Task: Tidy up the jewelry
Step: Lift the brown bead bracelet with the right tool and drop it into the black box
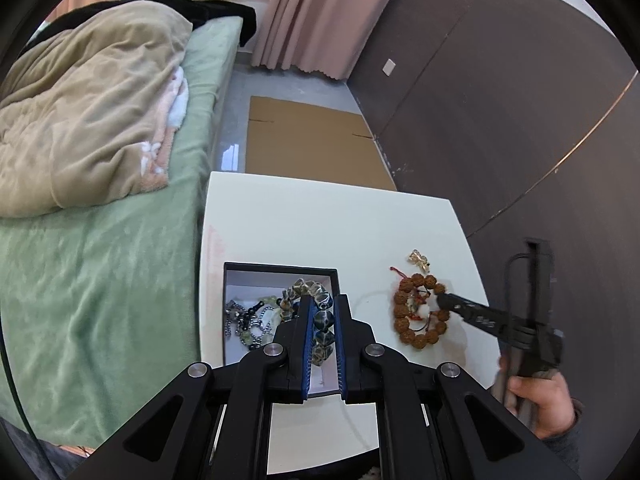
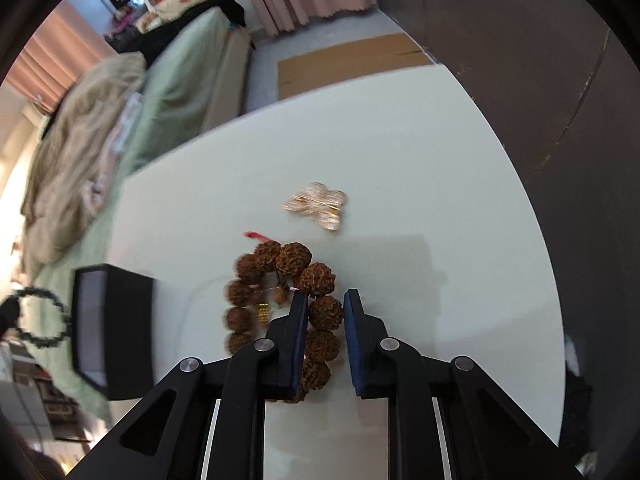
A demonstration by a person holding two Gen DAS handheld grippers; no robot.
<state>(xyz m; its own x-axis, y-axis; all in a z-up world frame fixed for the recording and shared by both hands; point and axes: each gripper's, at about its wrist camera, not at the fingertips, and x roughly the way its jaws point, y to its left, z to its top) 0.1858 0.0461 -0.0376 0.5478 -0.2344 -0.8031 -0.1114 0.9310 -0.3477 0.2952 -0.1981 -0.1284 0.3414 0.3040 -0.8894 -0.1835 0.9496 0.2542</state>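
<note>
Closest up is the left gripper (image 1: 324,308), and its blue pads are clamped on a bracelet of dark marbled stones (image 1: 323,320), which hangs between them right over the open black box (image 1: 280,268). That box sits near the left edge of the white table (image 1: 320,220) and already has a tangle of small bead strands (image 1: 248,320) lying in its left half. Over on the right, the right gripper (image 2: 326,300) is pointed down at a brown seed-bead bracelet (image 2: 294,258) that lies flat on the table, well apart from the box. One side of that ring runs straight up between the two fingers, so the beads sit inside the gap; the left pad looks like it's touching them, but I can't tell if the right pad is, there's maybe a sliver of space. A red thread (image 2: 253,235) sticks out from the far end of the bracelet, and just beyond it lies a small pale gold charm (image 2: 318,204). A hand (image 1: 536,404) holds the right tool's grip.
</note>
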